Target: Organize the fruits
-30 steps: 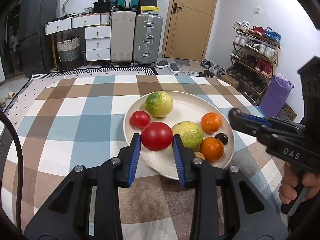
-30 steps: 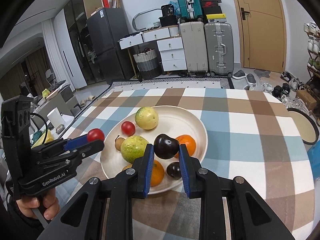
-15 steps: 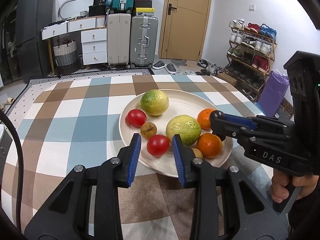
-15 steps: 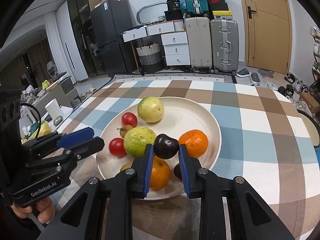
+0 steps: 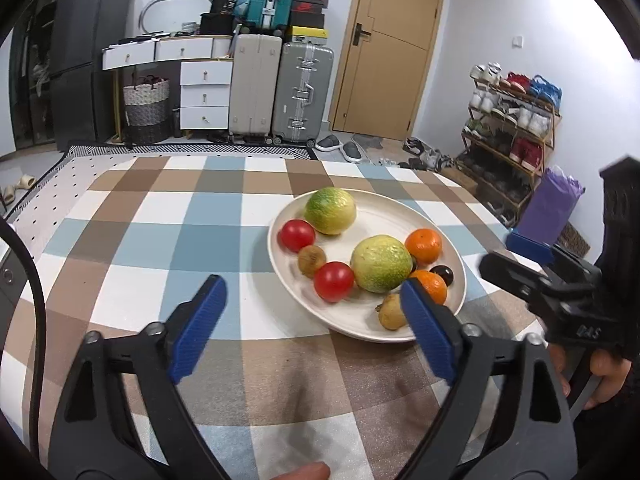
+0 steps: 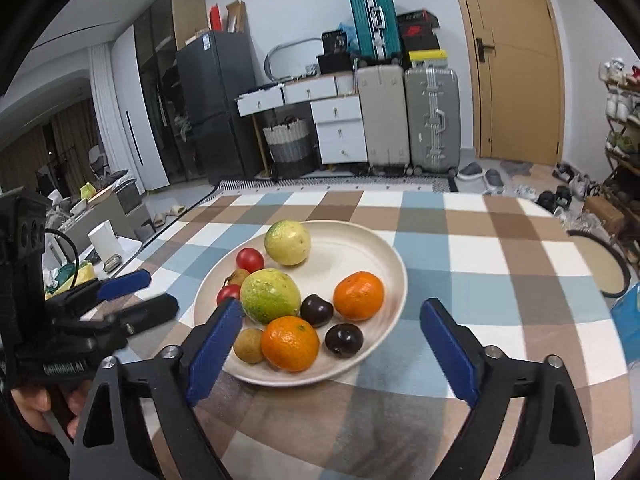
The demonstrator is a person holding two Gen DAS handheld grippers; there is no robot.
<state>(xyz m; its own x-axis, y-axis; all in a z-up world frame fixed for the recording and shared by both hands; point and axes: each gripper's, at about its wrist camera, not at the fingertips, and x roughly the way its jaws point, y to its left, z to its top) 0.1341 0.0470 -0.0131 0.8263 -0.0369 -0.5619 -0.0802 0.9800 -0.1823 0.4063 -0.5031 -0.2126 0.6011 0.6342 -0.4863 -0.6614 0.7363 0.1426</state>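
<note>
Now both grippers stand spread wide over the checked tablecloth (image 5: 168,220), nothing between the pads. The left gripper (image 5: 312,312) has just been opening; its blue pads flank the near-left edge of the cream plate (image 5: 384,216), the right pad overlapping the plate's near rim in view, just in front of a small brown fruit (image 5: 391,312). The red tomato (image 5: 334,281) lies free on the plate, just ahead of the gap between the jaws and touching neither pad.

The right gripper (image 6: 332,332) has likewise just been opening. The dark plum (image 6: 317,310) sits on the plate, ahead of the jaws and nearer the left pad, beside a second plum (image 6: 344,340) and a near orange (image 6: 290,343). No pad touches fruit.

Other plate contents, from the right wrist view: green-yellow citrus at centre (image 6: 270,295), another at the far rim (image 6: 287,242), a second orange (image 6: 358,296) to the right, a small tomato (image 6: 250,259) on the far left. All fruit is on the plate, grouped toward its left and near side.

A hand (image 5: 600,372) grips the right gripper's handle at the left view's right edge.
</note>
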